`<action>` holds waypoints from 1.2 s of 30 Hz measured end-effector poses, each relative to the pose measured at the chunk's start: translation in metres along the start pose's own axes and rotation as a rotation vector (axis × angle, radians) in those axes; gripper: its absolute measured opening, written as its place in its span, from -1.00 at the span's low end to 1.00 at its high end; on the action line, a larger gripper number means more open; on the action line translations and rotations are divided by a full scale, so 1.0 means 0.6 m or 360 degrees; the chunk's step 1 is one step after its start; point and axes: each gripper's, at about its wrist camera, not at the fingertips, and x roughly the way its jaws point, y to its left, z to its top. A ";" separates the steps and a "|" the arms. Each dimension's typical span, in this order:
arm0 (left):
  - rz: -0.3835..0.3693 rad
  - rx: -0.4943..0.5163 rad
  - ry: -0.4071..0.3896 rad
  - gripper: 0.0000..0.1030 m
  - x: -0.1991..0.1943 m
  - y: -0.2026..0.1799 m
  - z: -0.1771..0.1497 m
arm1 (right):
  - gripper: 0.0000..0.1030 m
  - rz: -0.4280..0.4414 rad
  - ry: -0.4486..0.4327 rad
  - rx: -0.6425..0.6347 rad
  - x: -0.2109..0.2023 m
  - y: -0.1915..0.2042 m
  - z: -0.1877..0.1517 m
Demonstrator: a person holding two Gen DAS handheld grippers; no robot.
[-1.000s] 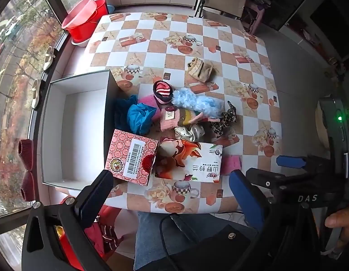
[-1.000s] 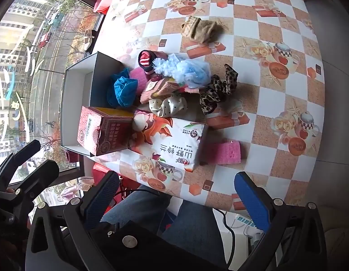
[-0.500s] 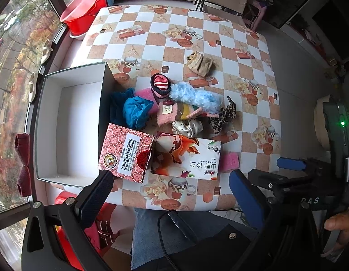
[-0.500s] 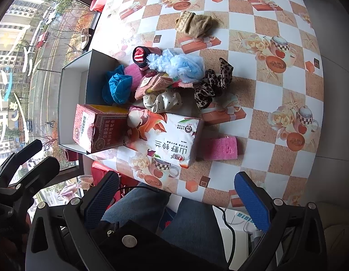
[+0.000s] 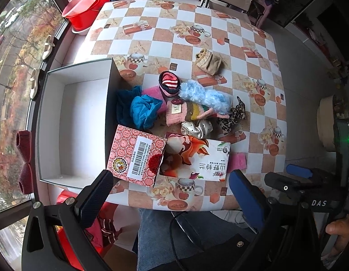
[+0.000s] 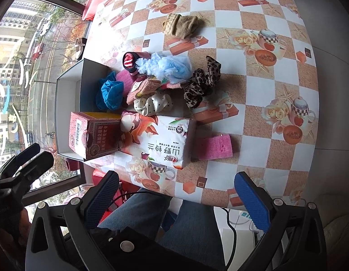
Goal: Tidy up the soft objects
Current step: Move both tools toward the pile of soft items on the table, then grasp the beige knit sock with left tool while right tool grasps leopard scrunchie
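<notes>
I hold both grippers above the near edge of the checkered surface [image 5: 174, 18], left gripper [image 5: 172, 194] and right gripper [image 6: 176, 194] each with fingers spread, empty. The pile of soft objects [image 5: 188, 103] lies mid-surface, right of the white box [image 5: 79, 117]. A red carton [image 5: 135, 155] and snack bag [image 5: 197, 158] sit between me and the pile.

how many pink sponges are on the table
2. One sponge lies alone right of the white packet; another sits partly buried in the pile by the blue cloth. More may be hidden underneath.
</notes>
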 end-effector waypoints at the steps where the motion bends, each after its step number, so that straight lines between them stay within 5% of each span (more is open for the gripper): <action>1: -0.0011 0.0002 0.0008 0.99 0.001 -0.001 0.004 | 1.00 -0.0001 -0.0003 0.0015 0.001 -0.003 -0.001; 12: 0.0039 0.0086 -0.0015 0.99 0.024 -0.031 0.071 | 1.00 -0.0012 -0.0056 0.0179 0.005 -0.041 -0.006; 24: -0.0043 0.0130 -0.0008 0.99 0.102 -0.035 0.192 | 1.00 -0.0053 -0.0068 0.0419 0.039 -0.082 -0.001; 36: -0.0058 0.0365 -0.0051 0.99 0.211 -0.142 0.328 | 1.00 -0.0039 -0.0090 0.0762 0.109 -0.121 0.012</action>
